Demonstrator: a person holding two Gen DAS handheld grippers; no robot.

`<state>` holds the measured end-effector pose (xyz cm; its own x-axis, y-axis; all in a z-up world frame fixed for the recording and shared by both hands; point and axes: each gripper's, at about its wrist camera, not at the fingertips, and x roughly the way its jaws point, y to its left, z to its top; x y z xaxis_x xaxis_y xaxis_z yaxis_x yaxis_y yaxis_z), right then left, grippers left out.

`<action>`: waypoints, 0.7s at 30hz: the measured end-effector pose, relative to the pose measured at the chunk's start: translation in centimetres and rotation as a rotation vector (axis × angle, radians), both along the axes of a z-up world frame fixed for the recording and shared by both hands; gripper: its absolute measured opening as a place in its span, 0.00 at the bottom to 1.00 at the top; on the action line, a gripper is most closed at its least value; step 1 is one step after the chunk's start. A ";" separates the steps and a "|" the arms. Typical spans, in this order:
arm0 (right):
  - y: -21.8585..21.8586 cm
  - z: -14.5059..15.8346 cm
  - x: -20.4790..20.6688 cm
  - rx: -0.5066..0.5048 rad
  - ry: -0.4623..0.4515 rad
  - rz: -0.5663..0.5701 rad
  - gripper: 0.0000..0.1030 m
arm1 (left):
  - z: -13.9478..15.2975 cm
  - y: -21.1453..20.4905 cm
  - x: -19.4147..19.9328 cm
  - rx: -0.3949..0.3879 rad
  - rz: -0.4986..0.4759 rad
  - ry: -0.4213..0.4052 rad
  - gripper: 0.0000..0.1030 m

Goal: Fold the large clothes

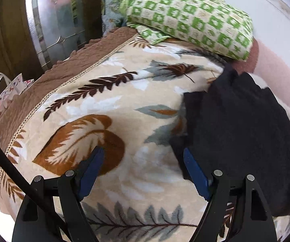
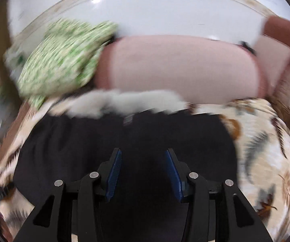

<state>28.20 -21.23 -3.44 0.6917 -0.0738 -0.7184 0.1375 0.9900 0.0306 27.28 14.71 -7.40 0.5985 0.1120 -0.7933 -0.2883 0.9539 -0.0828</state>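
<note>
Bedding fills both views: a beige plush blanket with brown and grey feather print (image 1: 108,104) covers the bed as the folding surface. Left gripper (image 1: 144,161) hovers above it, jaws spread, grasping nothing. To its right lies the dark navy fabric garment (image 1: 241,133), spread flat, apparently for folding. Right gripper (image 2: 143,165) hangs over the garment, half-open, pads clear of cloth.

Soft even daylight, no hard shadows; left wrist view sharp, right wrist view motion-blurred throughout; fisheye bending and dark vignette at corners, pale wall (image 2: 145,16) slightly overexposed
</note>
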 end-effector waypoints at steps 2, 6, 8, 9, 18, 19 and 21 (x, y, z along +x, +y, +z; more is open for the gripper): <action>1.6 -3.1 1.7 -0.014 0.079 0.012 0.49 | 0.1 0.8 0.1 -0.021 0.015 0.006 0.78; 3.5 -5.3 3.6 -0.135 0.146 -0.019 0.54 | 0.8 2.7 0.1 -0.063 0.054 -0.005 0.78; 4.4 -3.1 3.1 -0.109 0.094 -0.016 0.51 | 1.0 3.5 0.0 -0.078 0.080 -0.012 0.78; 5.1 -1.7 2.5 -0.079 0.044 0.000 0.51 | 1.1 3.9 0.0 -0.082 0.092 -0.014 0.78; 16.8 -4.5 6.0 -0.119 0.102 0.268 0.55 | 1.6 5.6 -0.2 -0.065 0.148 -0.027 0.78; 17.6 -5.5 6.8 -0.155 0.122 0.269 0.57 | 1.6 5.9 -0.3 -0.068 0.155 -0.025 0.78; 17.8 -5.6 8.0 -0.131 0.159 0.246 0.58 | 1.7 6.3 -0.3 -0.074 0.167 -0.026 0.78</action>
<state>36.19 -3.42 -9.02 0.5799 -0.0179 -0.8145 -0.1135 0.9882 -0.1025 26.95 21.06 -5.65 0.5970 0.1538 -0.7874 -0.4394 0.8838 -0.1605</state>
